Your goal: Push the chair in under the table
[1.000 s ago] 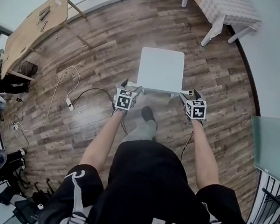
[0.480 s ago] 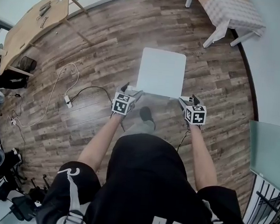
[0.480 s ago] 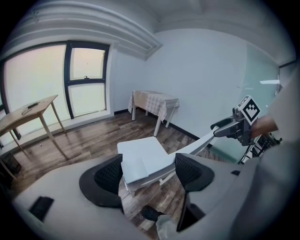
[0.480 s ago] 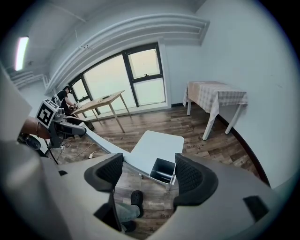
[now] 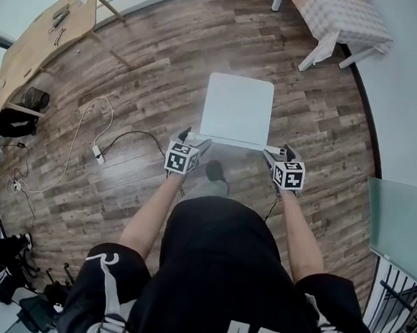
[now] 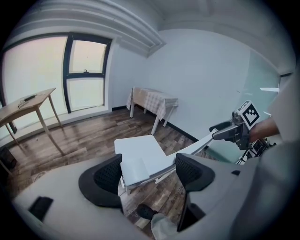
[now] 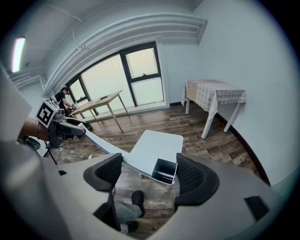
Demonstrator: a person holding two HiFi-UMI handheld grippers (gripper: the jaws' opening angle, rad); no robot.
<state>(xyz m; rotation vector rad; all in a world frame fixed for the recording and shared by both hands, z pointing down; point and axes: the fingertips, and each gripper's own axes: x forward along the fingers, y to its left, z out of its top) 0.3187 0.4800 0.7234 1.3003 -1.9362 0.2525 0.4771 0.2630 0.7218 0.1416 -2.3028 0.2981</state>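
Note:
A white chair (image 5: 237, 107) stands on the wood floor in front of me, seat away from me. Its top back rail (image 5: 232, 143) runs between my two grippers. My left gripper (image 5: 194, 137) is open, with the rail's left end (image 6: 133, 171) between its jaws. At the rail's hollow right end (image 7: 164, 171), my right gripper (image 5: 275, 154) also stands open around it. The table with a checkered cloth (image 5: 335, 14) stands ahead at the far right, apart from the chair. My shoe (image 5: 215, 171) is under the rail.
A wooden table (image 5: 46, 38) with tools stands at the far left. A white cable and power strip (image 5: 95, 151) lie on the floor to my left. A glass panel (image 5: 402, 220) and the wall close off the right side.
Both grippers have stayed at the ends of the back rail. The chair and I have shifted only slightly over the floor; the grippers sit a little lower in the head view.

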